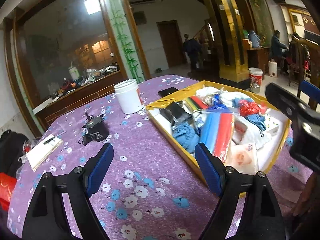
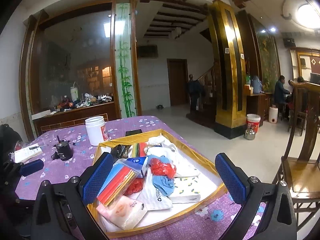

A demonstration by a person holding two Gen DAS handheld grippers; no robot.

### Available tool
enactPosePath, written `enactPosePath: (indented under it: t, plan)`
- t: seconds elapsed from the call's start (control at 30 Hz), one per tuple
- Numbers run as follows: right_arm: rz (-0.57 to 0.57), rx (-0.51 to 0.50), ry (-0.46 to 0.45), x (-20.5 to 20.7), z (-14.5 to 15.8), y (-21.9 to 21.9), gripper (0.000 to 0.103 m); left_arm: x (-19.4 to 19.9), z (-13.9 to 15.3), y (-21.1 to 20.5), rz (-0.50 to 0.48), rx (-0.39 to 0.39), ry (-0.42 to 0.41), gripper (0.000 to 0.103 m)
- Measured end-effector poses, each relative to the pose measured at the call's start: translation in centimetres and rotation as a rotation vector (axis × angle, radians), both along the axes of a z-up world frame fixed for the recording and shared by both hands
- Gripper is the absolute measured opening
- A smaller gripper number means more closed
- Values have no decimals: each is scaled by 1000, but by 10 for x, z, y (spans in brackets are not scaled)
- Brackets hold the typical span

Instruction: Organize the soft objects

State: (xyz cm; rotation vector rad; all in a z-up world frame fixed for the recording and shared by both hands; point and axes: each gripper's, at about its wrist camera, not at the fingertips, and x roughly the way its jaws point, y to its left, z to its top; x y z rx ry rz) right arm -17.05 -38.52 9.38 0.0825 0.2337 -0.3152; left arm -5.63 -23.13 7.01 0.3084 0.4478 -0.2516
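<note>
A shallow gold-rimmed box sits on the purple flowered tablecloth, heaped with soft things: a red plastic bag, a blue cloth, a pack of blue and red cloths, a pink tissue pack and a patterned tissue pack. My right gripper hangs open over the box's near part, nothing between its pads. My left gripper stands open above the bare cloth, left of the box, its right finger over the box's near rim.
A white jar and a dark phone lie behind the box. A small black device and a notepad with a pen lie at the left. A wooden chair stands to the right of the table. People stand far back.
</note>
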Motion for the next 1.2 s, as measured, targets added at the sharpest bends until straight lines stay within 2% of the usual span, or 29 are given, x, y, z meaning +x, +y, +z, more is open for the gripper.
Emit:
enactPosePath:
  t: [0.27,1.2]
  plan:
    - [32,-27,-11,-1,0,9,103,5,-3,1,20,14,9,84]
    - [33,26,13,4,-4,-3,103,7,-8,-1,7,36,47,83]
